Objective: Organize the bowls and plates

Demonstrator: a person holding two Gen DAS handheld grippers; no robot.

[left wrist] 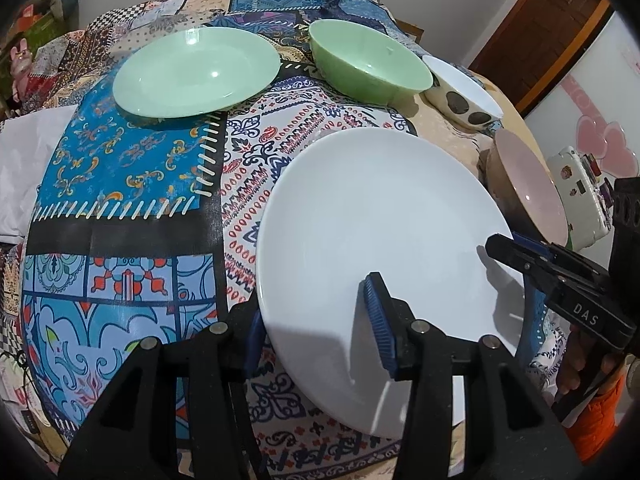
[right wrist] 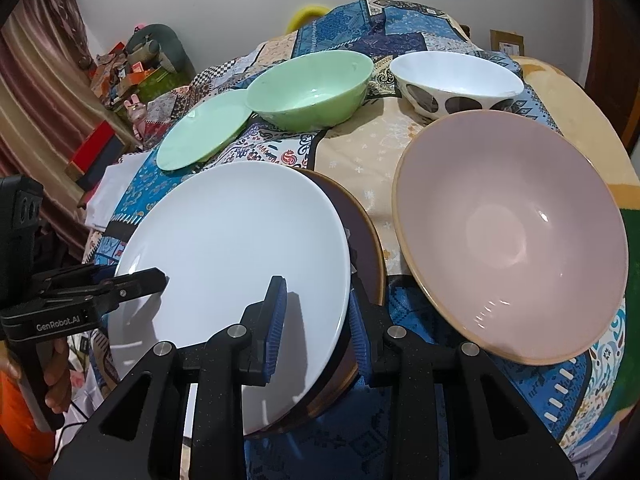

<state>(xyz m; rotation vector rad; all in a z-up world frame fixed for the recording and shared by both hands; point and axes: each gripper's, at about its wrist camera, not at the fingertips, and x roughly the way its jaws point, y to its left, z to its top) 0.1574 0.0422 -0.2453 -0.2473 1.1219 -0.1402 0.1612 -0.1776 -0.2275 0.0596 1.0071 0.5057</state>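
A large white plate [left wrist: 380, 208] [right wrist: 240, 232] lies tilted over a dark brown plate [right wrist: 366, 240] on the patchwork tablecloth. My left gripper [left wrist: 316, 312] straddles its left rim, one pad on top and one underneath, shut on it. My right gripper [right wrist: 316, 292] is shut on the opposite rim, its outer finger above the brown plate. Each gripper shows in the other's view, the right gripper [left wrist: 504, 242] at the far rim and the left gripper [right wrist: 160, 274] likewise. Beyond lie a green plate [left wrist: 196, 72], a green bowl [left wrist: 372, 64] and a spotted white bowl [left wrist: 460, 92].
A big pink bowl [right wrist: 512, 236] sits tilted just right of the stacked plates. A folded white cloth [left wrist: 20, 168] lies at the table's left edge, and a white sticker-covered box [left wrist: 580, 196] stands off to the right. A person's hand [right wrist: 60, 376] holds the left gripper's handle.
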